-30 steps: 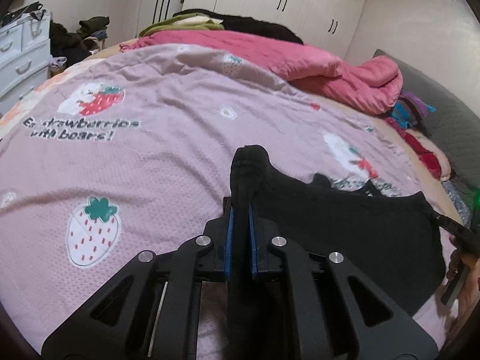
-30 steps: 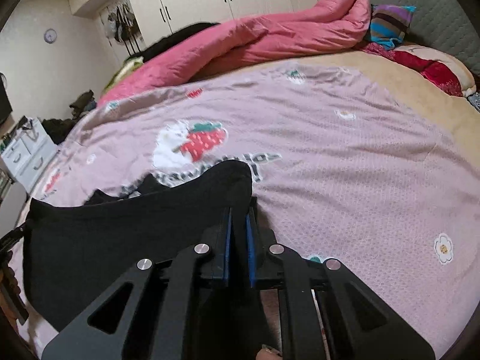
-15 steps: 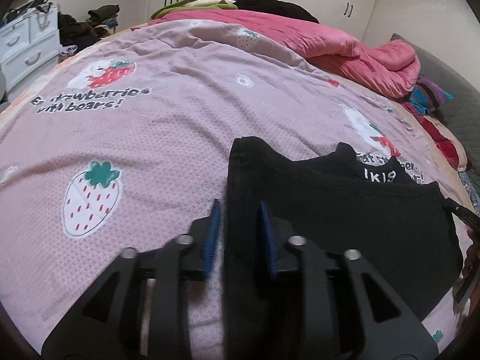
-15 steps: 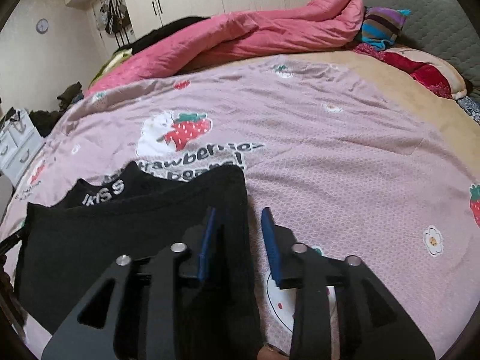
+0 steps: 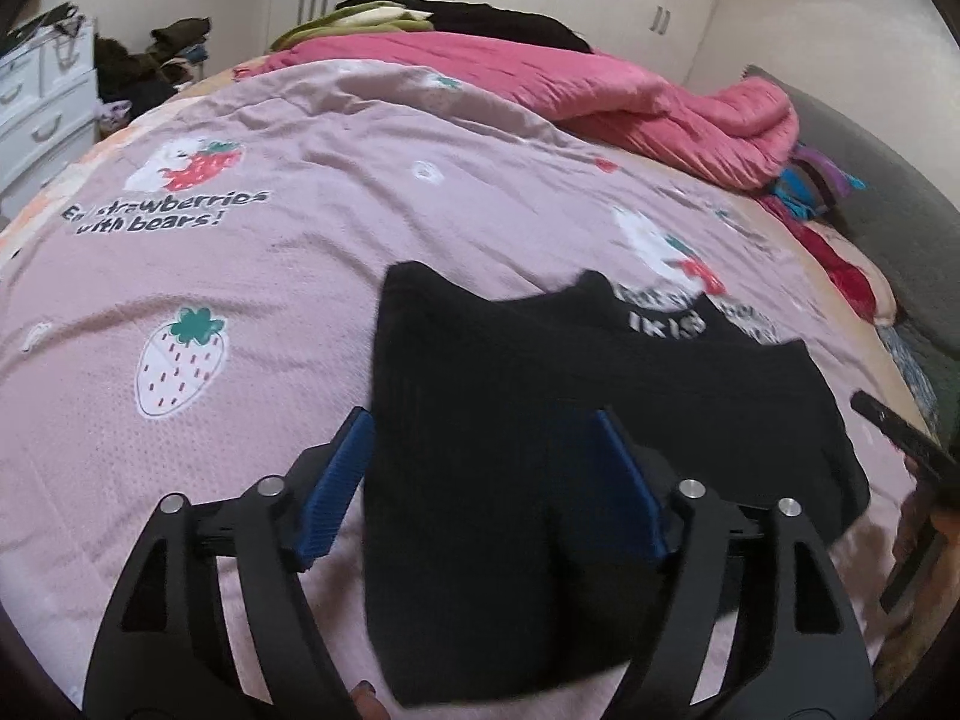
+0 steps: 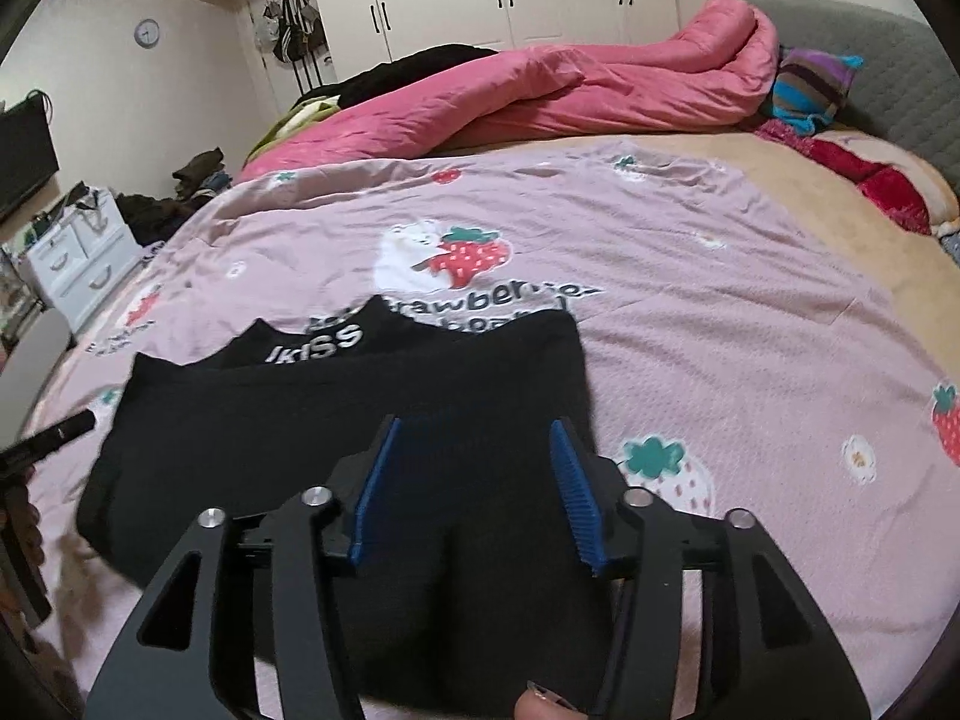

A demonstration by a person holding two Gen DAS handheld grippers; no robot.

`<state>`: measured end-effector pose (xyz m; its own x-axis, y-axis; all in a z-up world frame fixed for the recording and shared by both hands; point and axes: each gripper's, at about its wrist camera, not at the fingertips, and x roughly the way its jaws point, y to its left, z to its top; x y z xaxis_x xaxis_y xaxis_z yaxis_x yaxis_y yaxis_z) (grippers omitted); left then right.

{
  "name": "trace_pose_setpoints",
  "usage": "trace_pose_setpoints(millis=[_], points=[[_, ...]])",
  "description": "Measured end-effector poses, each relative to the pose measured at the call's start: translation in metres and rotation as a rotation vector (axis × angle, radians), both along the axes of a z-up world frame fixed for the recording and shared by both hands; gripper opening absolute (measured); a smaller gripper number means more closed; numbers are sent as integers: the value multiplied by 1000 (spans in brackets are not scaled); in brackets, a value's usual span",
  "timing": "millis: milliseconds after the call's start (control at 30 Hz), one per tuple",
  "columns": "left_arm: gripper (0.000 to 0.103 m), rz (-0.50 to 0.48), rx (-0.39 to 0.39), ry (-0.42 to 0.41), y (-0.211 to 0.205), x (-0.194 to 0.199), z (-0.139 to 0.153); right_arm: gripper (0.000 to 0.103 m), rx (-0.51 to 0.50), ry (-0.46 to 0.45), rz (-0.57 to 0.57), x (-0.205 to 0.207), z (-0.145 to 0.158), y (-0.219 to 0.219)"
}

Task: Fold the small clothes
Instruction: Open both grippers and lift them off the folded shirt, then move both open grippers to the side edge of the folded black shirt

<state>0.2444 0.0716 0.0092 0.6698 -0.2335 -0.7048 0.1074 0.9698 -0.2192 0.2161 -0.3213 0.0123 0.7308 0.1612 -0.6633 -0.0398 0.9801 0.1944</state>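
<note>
A black garment (image 5: 540, 396) with white lettering on its far band lies folded flat on the pink strawberry blanket (image 5: 240, 276). In the left wrist view my left gripper (image 5: 480, 420) hovers over the garment's left edge. Its jaws are opening, and the blue pads (image 5: 336, 480) stand apart from the cloth. In the right wrist view the garment (image 6: 300, 420) lies under my right gripper (image 6: 474, 423), near its right edge. Those jaws are opening too, and they press on nothing. Each gripper's black tip shows at the edge of the other's view.
A bunched pink quilt (image 6: 570, 90) lies along the far side of the bed, with striped and red pillows (image 6: 810, 84) by the grey headboard (image 6: 870, 48). White drawers (image 6: 78, 264) and piled clothes stand left of the bed. Bare blanket (image 6: 750, 360) stretches right of the garment.
Both grippers were shut on the garment's lifted edge. They have let it go, their jaws have spread wide, and both have drawn back. The garment now lies flat.
</note>
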Motion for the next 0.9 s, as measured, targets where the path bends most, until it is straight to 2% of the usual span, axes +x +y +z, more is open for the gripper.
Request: trace_pose_setpoints(millis=[200,333,400,500,633,733,900], points=[[84,-43,55,-17,-14,-18,9,63,26,-5,21,-10,6,10],[92,-71,46,-1,-21,-23,8,69,34,-7,36,-19,6,17],[93,-87,42,18,-24,-23,4,70,27,-3,44,-23,4,20],[94,-111,46,52,-32,-26,-6,78,3,9,54,-28,0,27],[94,-128,73,124,-40,-28,-28,78,6,38,68,-32,-8,33],[94,-137,51,189,-39,-29,-44,78,19,71,68,-34,-16,34],[94,-141,70,176,-40,-38,-50,78,84,181,40,-39,-41,28]])
